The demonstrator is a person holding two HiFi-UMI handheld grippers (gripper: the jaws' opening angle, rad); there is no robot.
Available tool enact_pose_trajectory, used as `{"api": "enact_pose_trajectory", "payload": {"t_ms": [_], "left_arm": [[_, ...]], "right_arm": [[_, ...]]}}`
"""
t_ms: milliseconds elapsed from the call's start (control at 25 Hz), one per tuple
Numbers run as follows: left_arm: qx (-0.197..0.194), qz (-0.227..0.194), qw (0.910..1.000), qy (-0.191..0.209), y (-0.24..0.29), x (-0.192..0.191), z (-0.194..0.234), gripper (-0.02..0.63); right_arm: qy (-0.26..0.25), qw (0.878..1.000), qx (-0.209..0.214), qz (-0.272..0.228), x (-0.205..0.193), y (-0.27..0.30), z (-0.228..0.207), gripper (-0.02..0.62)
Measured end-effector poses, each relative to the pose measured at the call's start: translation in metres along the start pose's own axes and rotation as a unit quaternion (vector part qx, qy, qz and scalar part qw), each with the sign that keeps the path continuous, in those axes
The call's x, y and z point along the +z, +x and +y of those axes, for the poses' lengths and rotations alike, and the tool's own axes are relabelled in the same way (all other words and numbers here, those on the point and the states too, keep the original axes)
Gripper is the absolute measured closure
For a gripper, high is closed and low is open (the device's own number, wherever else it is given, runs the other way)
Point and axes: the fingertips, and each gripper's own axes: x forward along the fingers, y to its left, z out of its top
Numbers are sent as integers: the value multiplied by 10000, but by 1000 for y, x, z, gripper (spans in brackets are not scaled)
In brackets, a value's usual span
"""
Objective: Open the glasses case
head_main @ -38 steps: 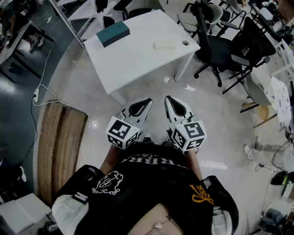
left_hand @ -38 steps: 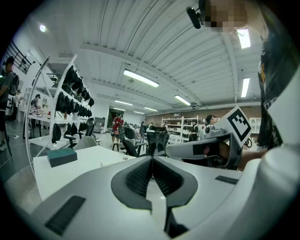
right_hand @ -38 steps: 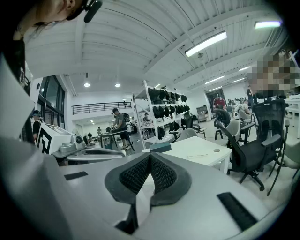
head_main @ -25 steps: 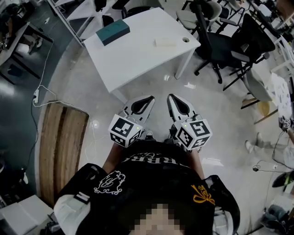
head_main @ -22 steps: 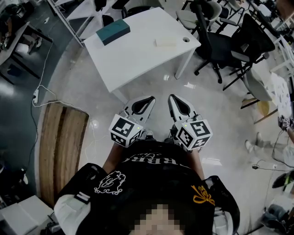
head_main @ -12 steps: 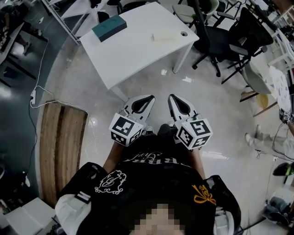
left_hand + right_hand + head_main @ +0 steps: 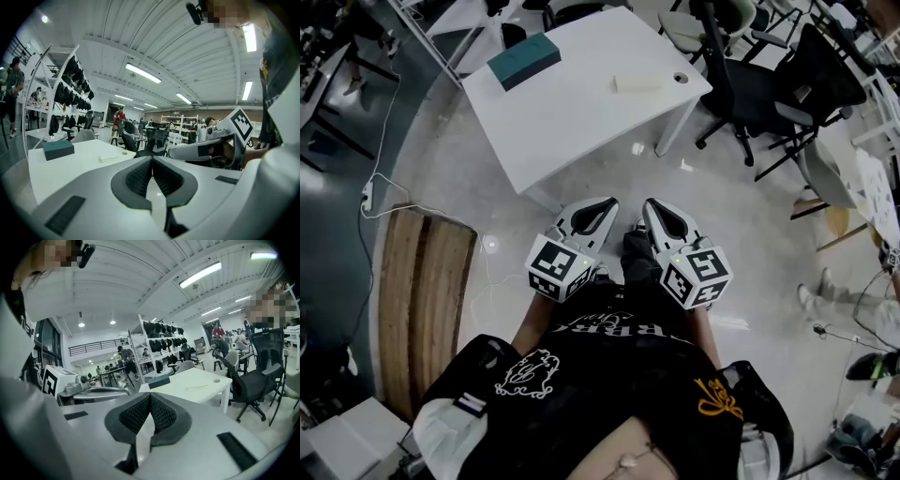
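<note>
Standing on a pale grey floor, a person holds both tools close in front of the body, side by side and well short of the table. The left gripper (image 7: 600,206) has its jaws pressed fully together with nothing between the ribbed pads. The right gripper (image 7: 650,206) is the same, closed tight and empty. Each carries its marker cube (image 7: 556,267) at the rear, near the person's dark shirt. A wooden board (image 7: 427,300) lies on the floor to the left, with a thin cable (image 7: 382,183) trailing beyond it. Farther out stands a white table (image 7: 572,127). The teal glasses case (image 7: 523,60) rests closed near its far left corner, apart from both grippers. A pale flat slab (image 7: 637,84) lies toward the right end. Black office chairs (image 7: 750,94) crowd the space past the table's right side.
</note>
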Motion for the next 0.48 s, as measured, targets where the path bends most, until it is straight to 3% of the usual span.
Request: {"api": "enact_pose_trajectory", "payload": {"t_ms": [240,480], "left_arm": [[273,28,9996,-66,65,15,34,583],[534,-70,9985,-14,148,57,65,583]], "right_arm": [[-191,9996,170,96,25,40,-59,581],[-444,9983,326,179,68,76,-138,581]]}}
